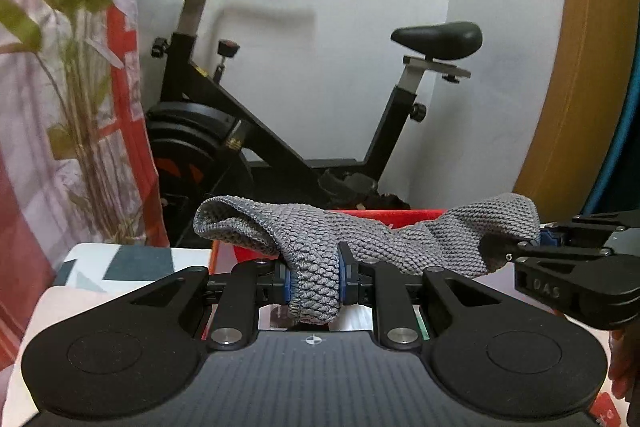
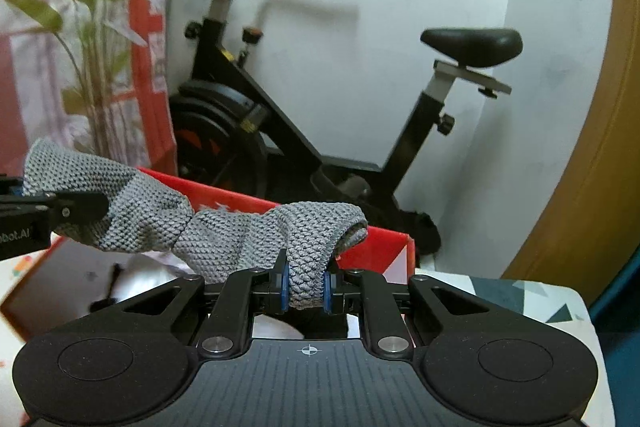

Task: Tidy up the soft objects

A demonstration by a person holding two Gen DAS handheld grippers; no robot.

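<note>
A grey knitted cloth (image 1: 404,243) hangs stretched between both grippers, above a red box (image 1: 384,217). In the left wrist view my left gripper (image 1: 315,277) is shut on one end of the cloth, and the right gripper (image 1: 532,241) grips the other end at the right edge. Seen from the right wrist, my right gripper (image 2: 306,287) is shut on its end of the cloth (image 2: 224,239), while the left gripper (image 2: 60,209) holds the far end at the left. The red box (image 2: 372,255) lies open below, with a white inside.
A black exercise bike (image 1: 248,131) stands against the white wall behind the box. A leafy plant (image 1: 80,75) and a red-and-white curtain (image 1: 124,75) are at the left. A patterned tabletop (image 2: 500,297) carries the box. A wooden door (image 1: 588,67) is at the right.
</note>
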